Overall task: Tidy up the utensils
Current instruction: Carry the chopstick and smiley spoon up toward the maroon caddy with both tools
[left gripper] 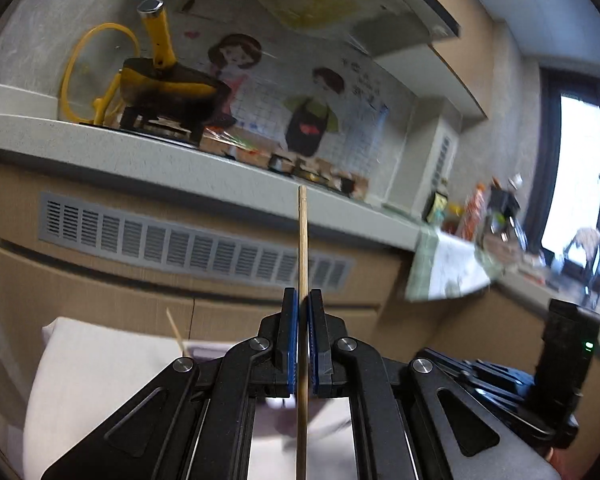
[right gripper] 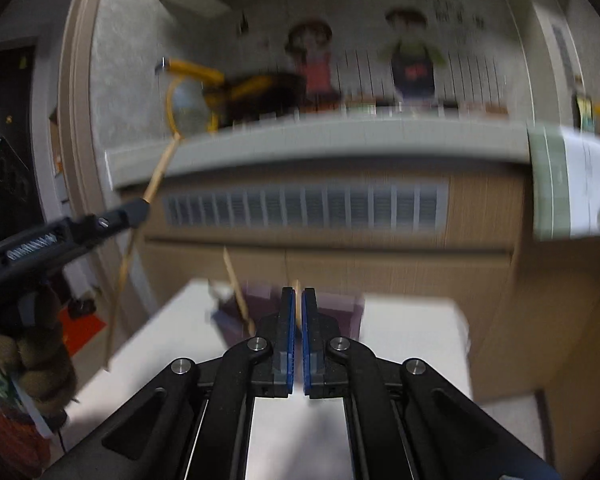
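My left gripper is shut on a wooden chopstick that runs upright between its blue pads and sticks out well past the tips. In the right wrist view the left gripper shows at the left, raised, with the same chopstick slanting through it. My right gripper has its jaws nearly together with a thin gap, and nothing shows between them. A purple utensil holder stands on the white table just ahead, with another chopstick sticking up from it; that chopstick also shows in the left wrist view.
A kitchen counter runs across the back with a yellow-handled black pan on a stove. Wood cabinet fronts with a grey vent grille lie below it. Bottles and clutter stand at the right. The view is motion-blurred.
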Demonstrator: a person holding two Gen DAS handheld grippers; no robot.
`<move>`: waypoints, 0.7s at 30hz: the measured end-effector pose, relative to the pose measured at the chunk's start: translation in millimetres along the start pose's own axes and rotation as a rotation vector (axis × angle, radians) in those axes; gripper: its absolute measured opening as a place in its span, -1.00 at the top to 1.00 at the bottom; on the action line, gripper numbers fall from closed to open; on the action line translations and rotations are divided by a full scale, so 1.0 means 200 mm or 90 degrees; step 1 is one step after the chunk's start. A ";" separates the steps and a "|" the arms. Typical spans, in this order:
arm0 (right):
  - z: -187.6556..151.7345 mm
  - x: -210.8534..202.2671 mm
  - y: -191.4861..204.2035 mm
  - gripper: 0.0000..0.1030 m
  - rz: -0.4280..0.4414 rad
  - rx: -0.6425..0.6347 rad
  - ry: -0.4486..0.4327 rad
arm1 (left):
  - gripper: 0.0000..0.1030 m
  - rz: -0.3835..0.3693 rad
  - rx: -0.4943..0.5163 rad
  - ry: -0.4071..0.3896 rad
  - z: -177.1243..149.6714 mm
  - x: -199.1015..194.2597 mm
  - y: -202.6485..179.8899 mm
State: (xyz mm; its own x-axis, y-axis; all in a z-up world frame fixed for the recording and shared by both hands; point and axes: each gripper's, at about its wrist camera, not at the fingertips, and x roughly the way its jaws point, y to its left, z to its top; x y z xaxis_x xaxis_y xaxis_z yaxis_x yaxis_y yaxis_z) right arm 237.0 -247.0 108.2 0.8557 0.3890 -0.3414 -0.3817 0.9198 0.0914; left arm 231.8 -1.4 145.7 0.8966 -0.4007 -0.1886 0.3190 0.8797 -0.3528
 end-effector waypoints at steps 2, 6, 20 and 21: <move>0.02 0.01 -0.01 0.97 0.000 -0.009 0.003 | 0.91 0.017 -0.008 0.008 0.00 0.03 0.03; -0.10 0.07 -0.05 0.91 -0.020 -0.038 0.069 | 0.91 0.038 -0.007 0.015 -0.12 0.00 0.07; -0.80 0.52 -0.15 0.74 0.061 -0.111 0.425 | 0.91 0.157 -0.062 0.309 -0.87 0.09 0.30; -0.81 0.54 -0.15 0.71 0.070 -0.104 0.426 | 0.91 0.172 -0.058 0.333 -0.92 0.11 0.32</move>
State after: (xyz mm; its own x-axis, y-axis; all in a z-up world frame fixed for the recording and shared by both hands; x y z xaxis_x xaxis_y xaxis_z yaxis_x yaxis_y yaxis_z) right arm 285.2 -241.5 -82.6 0.4295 0.3148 -0.8464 -0.5461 0.8370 0.0342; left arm 215.3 -1.5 -48.9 0.6646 -0.2585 -0.7010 0.0518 0.9519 -0.3019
